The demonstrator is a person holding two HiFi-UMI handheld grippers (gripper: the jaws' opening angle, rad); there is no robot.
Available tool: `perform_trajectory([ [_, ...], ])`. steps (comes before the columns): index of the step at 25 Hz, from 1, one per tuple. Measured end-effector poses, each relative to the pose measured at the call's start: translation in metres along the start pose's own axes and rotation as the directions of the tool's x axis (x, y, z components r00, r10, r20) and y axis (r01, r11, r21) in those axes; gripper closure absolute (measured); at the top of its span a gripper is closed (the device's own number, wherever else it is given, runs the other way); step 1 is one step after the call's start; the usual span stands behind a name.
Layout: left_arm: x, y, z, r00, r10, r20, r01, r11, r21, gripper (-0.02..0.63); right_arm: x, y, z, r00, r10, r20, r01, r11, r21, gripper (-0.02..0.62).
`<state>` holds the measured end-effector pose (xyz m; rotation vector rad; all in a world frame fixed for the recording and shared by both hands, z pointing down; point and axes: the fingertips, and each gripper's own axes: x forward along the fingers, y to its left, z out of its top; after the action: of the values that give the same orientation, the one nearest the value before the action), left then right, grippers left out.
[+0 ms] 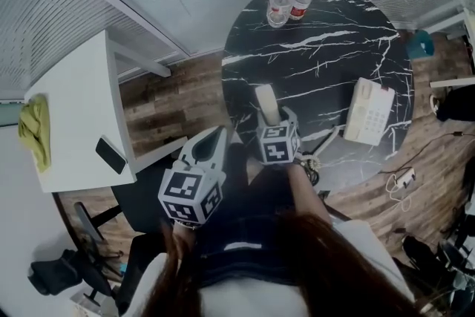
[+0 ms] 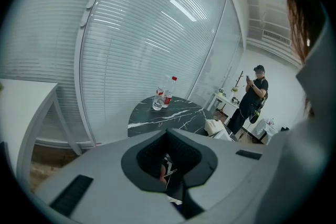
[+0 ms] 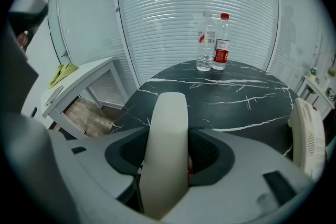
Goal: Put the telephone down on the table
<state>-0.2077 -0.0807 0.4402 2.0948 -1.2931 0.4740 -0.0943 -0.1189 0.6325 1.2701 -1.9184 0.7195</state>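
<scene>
Two bottles point(image 1: 292, 0) stand at the far edge of the round black marble table point(image 1: 326, 48) in my head view, and the telephone base point(image 1: 369, 111) sits on its right side. My right gripper point(image 1: 272, 120) is clamped on the cream handset point(image 1: 267, 105), which is over the near part of the table, well apart from the base. I cannot tell whether it touches the top. My left gripper point(image 1: 211, 136) hangs off the table's near left edge, beside a white desk point(image 1: 74, 108) with a yellow cloth point(image 1: 35, 131).

From the left gripper view, the jaws meet with nothing between them; beyond the table a person point(image 2: 252, 97) stands.

From the right gripper view, the handset fills the gap between the jaws, gripped on both sides, its end pointing towards the bottles.
</scene>
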Motion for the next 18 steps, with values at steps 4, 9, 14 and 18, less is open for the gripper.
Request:
perform_trajectory([
  [4, -0.0004, -0.0007, 0.0006, 1.0, -0.002, 0.001, 0.002, 1.0, -0.003, 0.606, 0.0032, 0.0018, -0.0015, 1.0, 0.01, -0.005, -0.01, 1.0, -0.002, 0.364],
  [9, 0.0012, -0.0024, 0.0009, 1.0, -0.005, -0.002, 0.005, 1.0, -0.006, 0.606, 0.0049, 0.0006, -0.0021, 1.0, 0.008, -0.013, -0.008, 1.0, -0.009, 0.364],
  [14, 0.0028, -0.0045, 0.0006, 1.0, -0.012, -0.004, 0.012, 1.0, -0.006, 0.606, 0.006, -0.0008, -0.0036, 1.0, 0.007, -0.016, -0.007, 1.0, -0.007, 0.365],
  [18, 0.0048, -0.0036, 0.0012, 1.0, -0.012, -0.004, 0.012, 1.0, -0.008, 0.606, 0.0059, -0.0027, -0.0029, 1.0, 0.002, -0.016, -0.003, 1.0, -0.015, 0.365],
])
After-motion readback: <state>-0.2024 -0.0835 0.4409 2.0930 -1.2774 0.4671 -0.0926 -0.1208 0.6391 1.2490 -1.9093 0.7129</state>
